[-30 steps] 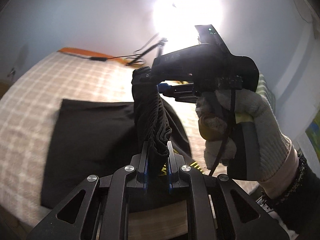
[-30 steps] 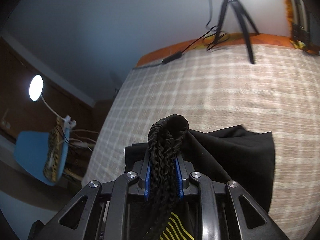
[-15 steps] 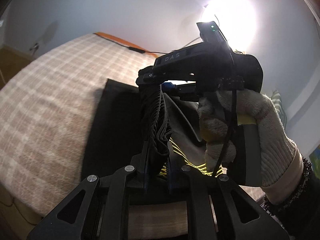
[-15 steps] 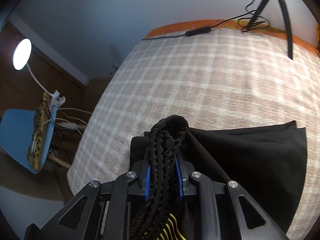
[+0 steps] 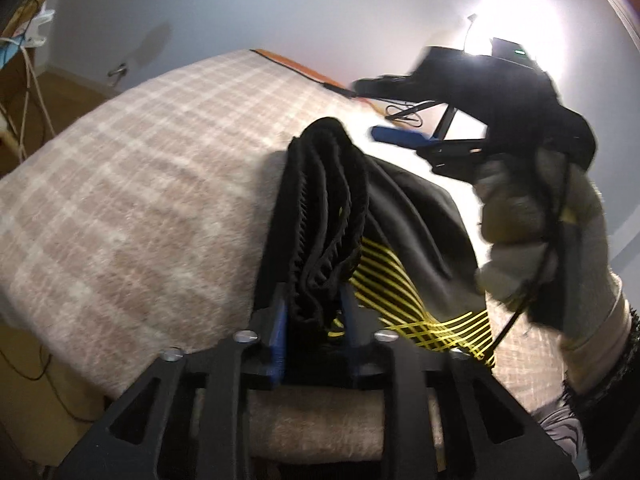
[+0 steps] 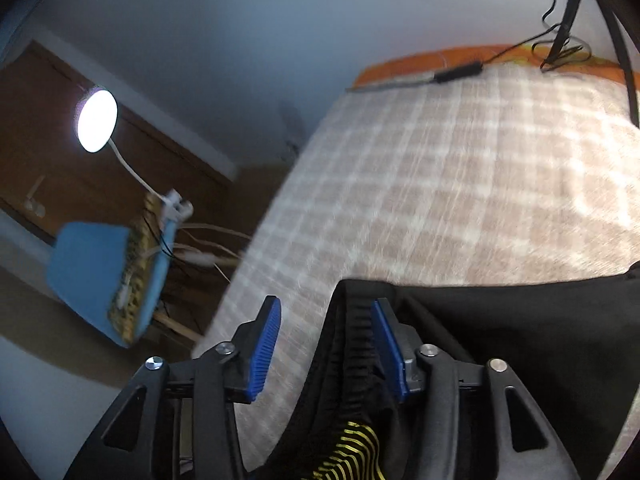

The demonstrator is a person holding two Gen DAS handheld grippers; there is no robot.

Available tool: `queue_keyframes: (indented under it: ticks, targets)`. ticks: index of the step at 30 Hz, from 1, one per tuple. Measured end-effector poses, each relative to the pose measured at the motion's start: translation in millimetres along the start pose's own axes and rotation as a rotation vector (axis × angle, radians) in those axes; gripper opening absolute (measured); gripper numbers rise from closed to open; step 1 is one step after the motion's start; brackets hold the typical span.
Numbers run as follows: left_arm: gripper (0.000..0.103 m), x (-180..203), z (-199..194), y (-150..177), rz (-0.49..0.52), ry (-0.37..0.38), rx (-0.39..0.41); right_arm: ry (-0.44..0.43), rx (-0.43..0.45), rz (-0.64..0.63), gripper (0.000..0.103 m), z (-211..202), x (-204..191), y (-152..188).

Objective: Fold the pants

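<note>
The black pants (image 5: pixel 404 208) with yellow stripes lie bunched on the checked bed (image 5: pixel 132 208). My left gripper (image 5: pixel 314 312) is shut on the gathered elastic waistband (image 5: pixel 324 220), which stands up from its jaws. My right gripper (image 6: pixel 326 344) is open; the waistband (image 6: pixel 352 344) hangs loose between its blue pads (image 6: pixel 264 344), against the right one. In the left wrist view the right gripper (image 5: pixel 396 136) sits up and to the right of the pants, held by a gloved hand (image 5: pixel 536 216), clear of the cloth.
A tripod (image 6: pixel 568 12) and a cable (image 6: pixel 460 68) sit at the bed's far orange edge. A blue chair (image 6: pixel 100 276) with a lamp (image 6: pixel 96 120) and cords stands left of the bed. A bright light (image 5: pixel 512 20) glares on the wall.
My right gripper has opened and let go of the waistband, then pulled away from it. My left gripper still holds the waistband; the pants now lie more bunched.
</note>
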State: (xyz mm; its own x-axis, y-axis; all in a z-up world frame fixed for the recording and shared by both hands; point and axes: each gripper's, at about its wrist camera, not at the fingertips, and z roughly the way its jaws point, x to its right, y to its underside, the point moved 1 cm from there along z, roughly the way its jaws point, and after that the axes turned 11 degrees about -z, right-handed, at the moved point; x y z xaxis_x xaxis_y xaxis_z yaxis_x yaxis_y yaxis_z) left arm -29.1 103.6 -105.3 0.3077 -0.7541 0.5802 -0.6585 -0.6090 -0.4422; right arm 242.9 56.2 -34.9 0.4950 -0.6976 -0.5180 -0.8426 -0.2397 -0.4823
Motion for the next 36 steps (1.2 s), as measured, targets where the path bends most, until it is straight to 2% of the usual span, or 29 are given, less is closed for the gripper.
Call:
queue_keyframes:
  ticks: [4, 8, 11, 14, 17, 20, 23, 28, 31, 36]
  targets:
    - [0.039, 1, -17, -1, 0.021, -0.066, 0.055, 0.037, 0.035, -0.024, 0.051, -31, 11, 3]
    - [0.039, 18, -30, -15, 0.112, -0.085, 0.123, 0.092, 0.062, -0.049, 0.051, -65, 28, 17]
    - [0.039, 46, -27, -32, 0.216, -0.039, 0.122, 0.131, 0.084, -0.063, 0.051, -88, 44, 32]
    - [0.039, 79, -2, -50, 0.332, 0.019, 0.059, 0.135, 0.106, -0.037, 0.050, -100, 60, 39]
    - [0.039, 89, 35, -72, 0.327, 0.047, -0.010, 0.127, 0.118, -0.009, 0.045, -100, 74, 39]
    - [0.039, 88, 63, -80, 0.349, -0.016, -0.015, 0.138, 0.109, -0.017, 0.045, -92, 82, 36]
    - [0.039, 73, 80, -81, 0.347, -0.103, -0.023, 0.202, 0.069, -0.045, 0.043, -77, 88, 32]
    - [0.039, 46, 84, -87, 0.296, -0.169, -0.029, 0.317, 0.008, -0.064, 0.039, -60, 103, 29]
    - [0.042, 30, 84, -91, 0.244, -0.159, -0.052, 0.313, -0.004, -0.020, 0.035, -58, 117, 30]
    - [0.045, 32, 79, -94, 0.265, -0.182, -0.035, 0.325, -0.012, 0.008, 0.032, -64, 127, 29]
